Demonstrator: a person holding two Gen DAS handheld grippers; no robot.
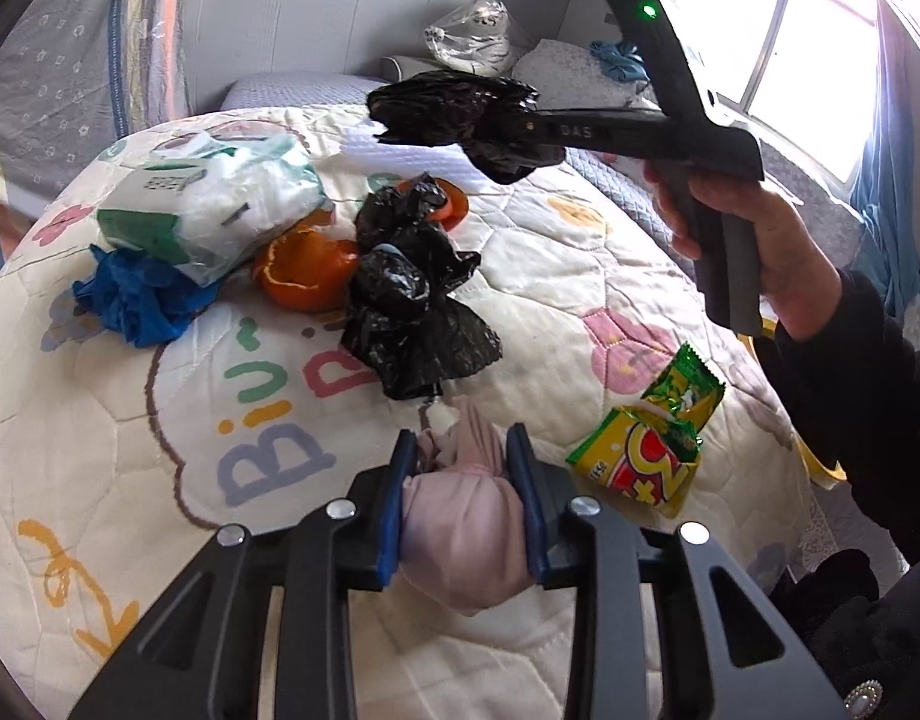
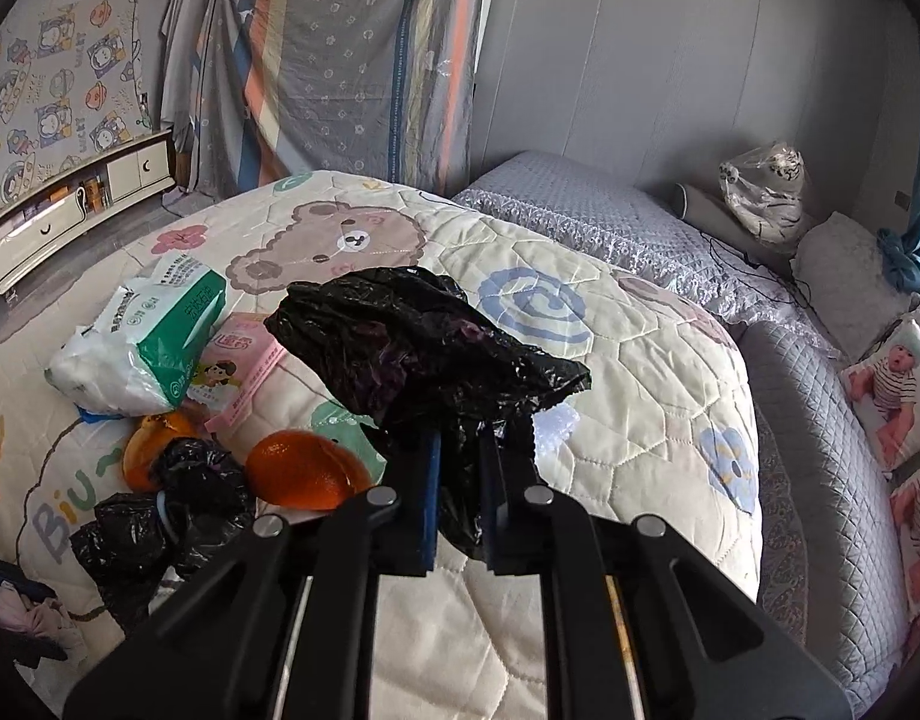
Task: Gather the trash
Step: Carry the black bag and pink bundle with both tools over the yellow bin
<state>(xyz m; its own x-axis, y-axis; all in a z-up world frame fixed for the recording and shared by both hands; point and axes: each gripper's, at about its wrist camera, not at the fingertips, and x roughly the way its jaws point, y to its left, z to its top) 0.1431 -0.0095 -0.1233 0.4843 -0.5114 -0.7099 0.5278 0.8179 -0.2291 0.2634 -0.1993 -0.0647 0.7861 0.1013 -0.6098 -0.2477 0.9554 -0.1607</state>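
My left gripper (image 1: 466, 498) squeezes a soft pink bundle (image 1: 460, 534); my right gripper (image 2: 460, 504) pinches a light, crinkly black bag (image 2: 423, 348) above the quilt (image 2: 640, 360).

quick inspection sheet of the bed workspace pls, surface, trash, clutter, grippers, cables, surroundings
surface: cartoon quilt spread over a grey bed.
job's things: tissue pack, blue glove, orange peels, crumpled black bag, yellow snack wrappers, pink leaflet lie on the quilt.
clutter: wrapped plush toy, pillows near the wall.
grippers: left gripper shut on pink bundle; right gripper shut on black plastic bag, lifted off the quilt.
cables: dark cord on the grey cover.
surroundings: window, hung sheet, low cabinet.
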